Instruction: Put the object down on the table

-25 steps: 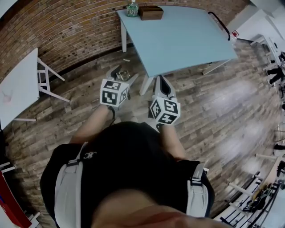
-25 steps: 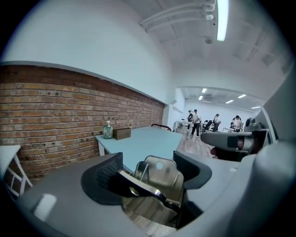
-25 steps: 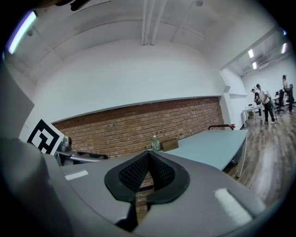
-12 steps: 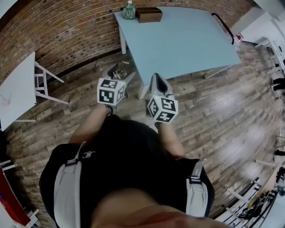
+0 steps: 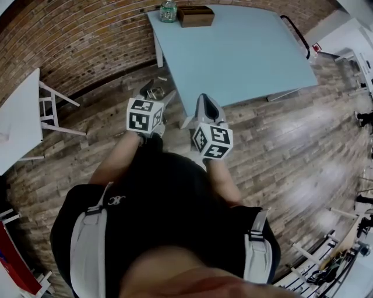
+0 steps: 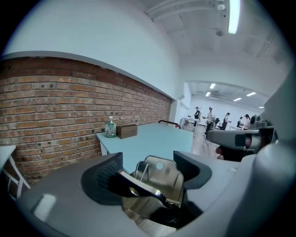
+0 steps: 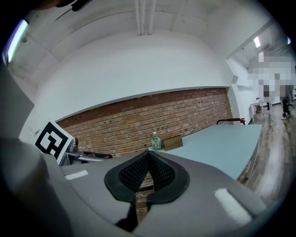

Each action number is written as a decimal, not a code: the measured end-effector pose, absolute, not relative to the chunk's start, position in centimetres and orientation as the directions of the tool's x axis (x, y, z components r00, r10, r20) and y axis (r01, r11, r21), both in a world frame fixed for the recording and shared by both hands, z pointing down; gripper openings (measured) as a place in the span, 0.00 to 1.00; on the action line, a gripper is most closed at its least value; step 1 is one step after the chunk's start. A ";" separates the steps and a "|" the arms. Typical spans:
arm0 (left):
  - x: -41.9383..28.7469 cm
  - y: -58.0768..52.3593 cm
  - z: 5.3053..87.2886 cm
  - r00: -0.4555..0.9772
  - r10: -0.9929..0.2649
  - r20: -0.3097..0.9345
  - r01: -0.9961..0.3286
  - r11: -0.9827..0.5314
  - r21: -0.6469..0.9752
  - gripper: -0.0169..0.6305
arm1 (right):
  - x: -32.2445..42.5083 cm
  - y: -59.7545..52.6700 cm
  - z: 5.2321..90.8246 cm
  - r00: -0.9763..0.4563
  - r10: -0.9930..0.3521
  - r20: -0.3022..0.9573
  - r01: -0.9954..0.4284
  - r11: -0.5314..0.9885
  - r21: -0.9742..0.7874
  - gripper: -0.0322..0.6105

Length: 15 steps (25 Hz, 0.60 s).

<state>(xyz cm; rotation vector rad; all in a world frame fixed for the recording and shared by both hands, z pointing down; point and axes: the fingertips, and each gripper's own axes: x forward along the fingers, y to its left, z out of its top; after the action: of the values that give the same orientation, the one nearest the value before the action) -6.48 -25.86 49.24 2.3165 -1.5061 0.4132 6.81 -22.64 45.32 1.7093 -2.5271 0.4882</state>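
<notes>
A shiny metal clip (image 6: pixel 159 178) sits between the dark pads of my left gripper (image 6: pixel 149 173), which is shut on it. From the head view, that gripper (image 5: pixel 155 94) hangs over the wooden floor just left of the near corner of the light blue table (image 5: pixel 245 52), and the clip (image 5: pixel 154 92) shows at its tip. My right gripper (image 5: pixel 208 106) is at the table's near edge. Its jaws are pressed together and hold nothing (image 7: pixel 147 172). A green-capped bottle (image 5: pixel 168 11) and a brown box (image 5: pixel 196 16) stand at the table's far corner.
A brick wall (image 5: pixel 87 41) runs behind the table. A white table (image 5: pixel 17 116) and a white frame (image 5: pixel 55 107) stand at the left. A black curved bar (image 5: pixel 294 29) lies along the blue table's right edge. Several people (image 6: pixel 210 115) stand far off.
The person has stepped a little closer to the blue table, so both grippers now sit nearer its near corner. The left gripper still holds the metal clip.
</notes>
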 end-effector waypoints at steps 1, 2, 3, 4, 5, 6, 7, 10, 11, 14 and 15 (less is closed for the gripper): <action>-6.4 -26.6 49.3 0.401 -0.813 0.422 -0.914 -0.385 0.126 0.56 | 6.8 -23.3 45.4 -0.381 -0.898 0.218 -0.915 0.332 -0.230 0.07; -6.3 -27.3 49.4 0.408 -0.809 0.422 -0.911 -0.394 0.126 0.56 | 6.7 -23.9 45.5 -0.376 -0.900 0.221 -0.917 0.326 -0.231 0.07; -6.2 -28.0 49.5 0.415 -0.805 0.424 -0.907 -0.401 0.126 0.56 | 6.7 -24.6 45.6 -0.372 -0.901 0.223 -0.918 0.322 -0.230 0.07; -6.1 -28.8 49.6 0.419 -0.802 0.426 -0.905 -0.407 0.125 0.56 | 6.7 -25.3 45.7 -0.369 -0.901 0.227 -0.920 0.319 -0.229 0.07; -6.1 -29.7 49.8 0.423 -0.798 0.430 -0.903 -0.412 0.122 0.56 | 6.6 -26.1 45.9 -0.366 -0.902 0.231 -0.921 0.315 -0.229 0.07; -6.2 -30.6 49.8 0.425 -0.795 0.433 -0.901 -0.418 0.118 0.56 | 6.5 -27.0 46.0 -0.362 -0.902 0.233 -0.922 0.310 -0.231 0.07; -6.5 -31.5 49.9 0.428 -0.791 0.437 -0.899 -0.423 0.115 0.56 | 6.3 -27.8 46.0 -0.357 -0.904 0.235 -0.924 0.304 -0.233 0.07; -7.1 -34.2 50.3 0.442 -0.777 0.448 -0.892 -0.434 0.126 0.56 | 5.8 -30.1 46.1 -0.331 -0.910 0.249 -0.934 0.278 -0.225 0.07; -7.1 -35.1 50.4 0.450 -0.770 0.452 -0.888 -0.441 0.133 0.56 | 5.7 -30.8 46.1 -0.321 -0.913 0.253 -0.938 0.268 -0.221 0.07; -6.7 -37.6 50.8 0.477 -0.747 0.462 -0.870 -0.475 0.130 0.56 | 5.4 -32.7 45.9 -0.292 -0.922 0.253 -0.947 0.242 -0.210 0.07; -6.6 -38.5 50.9 0.486 -0.740 0.465 -0.864 -0.488 0.125 0.56 | 5.4 -33.3 45.9 -0.278 -0.926 0.254 -0.951 0.229 -0.207 0.07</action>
<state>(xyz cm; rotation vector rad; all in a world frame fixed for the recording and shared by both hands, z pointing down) -6.62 -38.51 50.94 2.3937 -1.3468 0.5036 5.38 -33.29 45.89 1.8385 -2.4014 0.4955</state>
